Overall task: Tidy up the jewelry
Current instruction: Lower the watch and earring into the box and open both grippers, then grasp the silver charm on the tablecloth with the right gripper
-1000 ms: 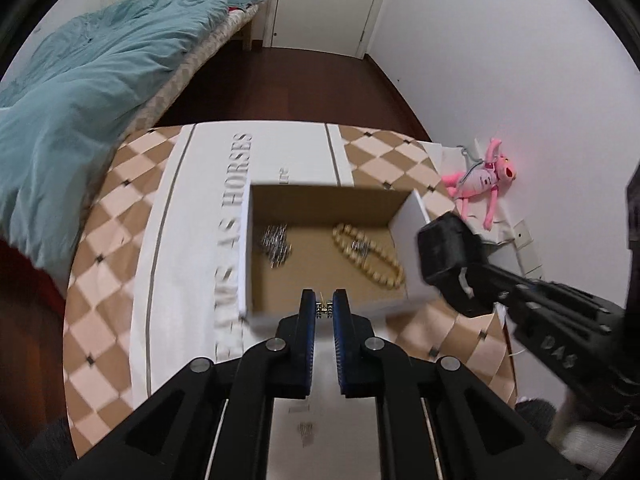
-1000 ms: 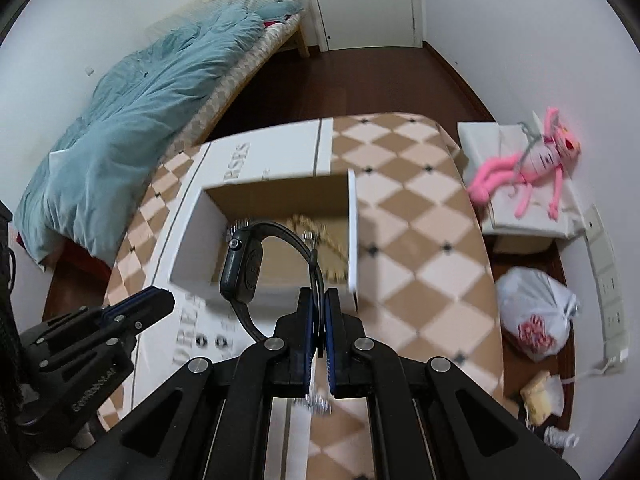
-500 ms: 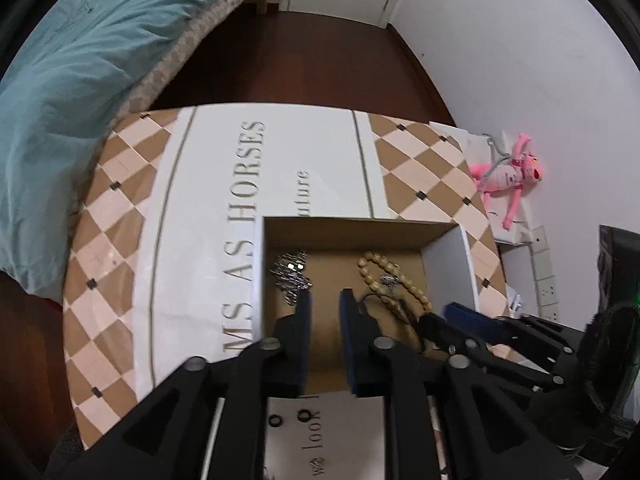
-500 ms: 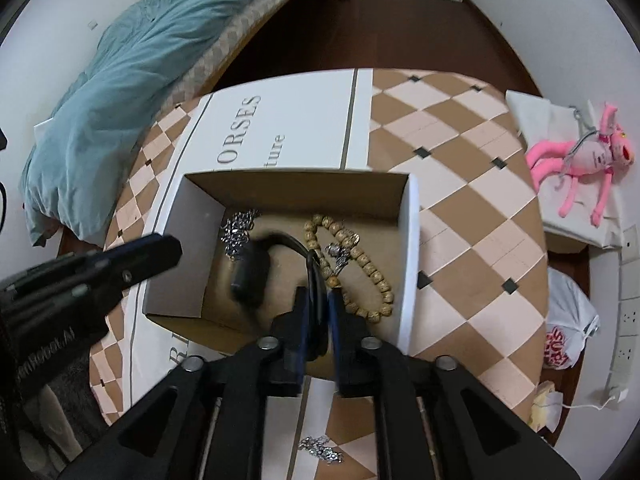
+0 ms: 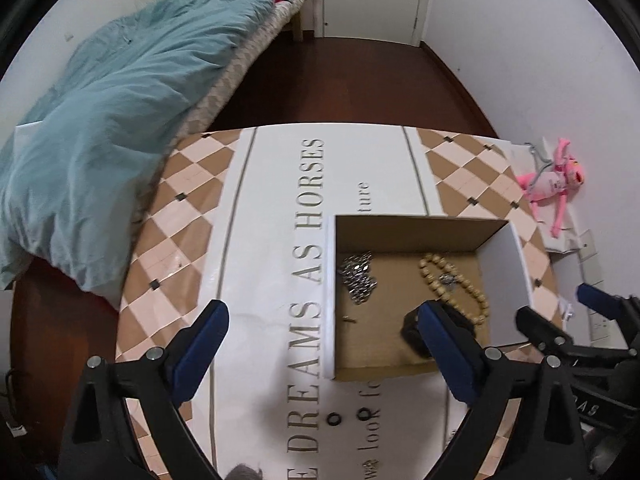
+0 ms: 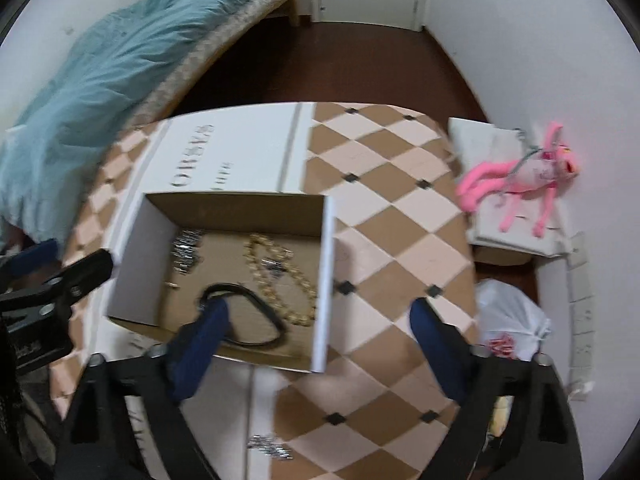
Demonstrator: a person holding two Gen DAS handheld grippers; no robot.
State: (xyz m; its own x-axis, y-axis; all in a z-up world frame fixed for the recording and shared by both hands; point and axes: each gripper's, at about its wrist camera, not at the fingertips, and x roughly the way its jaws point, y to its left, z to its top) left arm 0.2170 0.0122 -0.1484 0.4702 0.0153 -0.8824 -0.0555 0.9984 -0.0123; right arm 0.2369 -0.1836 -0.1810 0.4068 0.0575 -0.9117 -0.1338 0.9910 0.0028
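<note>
In the left wrist view, one open white-walled cardboard box [image 5: 412, 300] sits on the table [image 5: 192, 208], which wears a brown-and-cream diamond-pattern cloth with a white lettered strip. Inside the box lie three visible pieces: one silver chain bundle [image 5: 357, 276], one loop of tan wooden beads [image 5: 456, 284] and one black wristwatch [image 5: 414, 330], partly hidden behind a blue pad. The left claw [image 5: 324, 332] hovers over the near side of the table with its two blue-padded fingers [image 5: 204, 336] spread wide, gripping nothing. The right claw [image 5: 560, 312] reaches in from the right edge, just beside the box's right wall. Two small black rings [image 5: 348, 417] rest on the white strip near the camera. One pink plush toy [image 5: 550, 180] lies by the wall, and a teal duvet [image 5: 100, 128] covers the bed.

In the right wrist view, the same box [image 6: 132, 256] holds the chain bundle [image 6: 186, 250], the beads [image 6: 280, 280] and the wristwatch's black strap loop [image 6: 244, 320]. The right claw [image 6: 316, 336] hangs above the box's near right corner, its fingers [image 6: 200, 344] spread wide and empty. One more silver chain piece [image 6: 270, 447] lies on the table outside the box, near the camera. The left claw [image 6: 76, 276] shows at the left edge.
</note>
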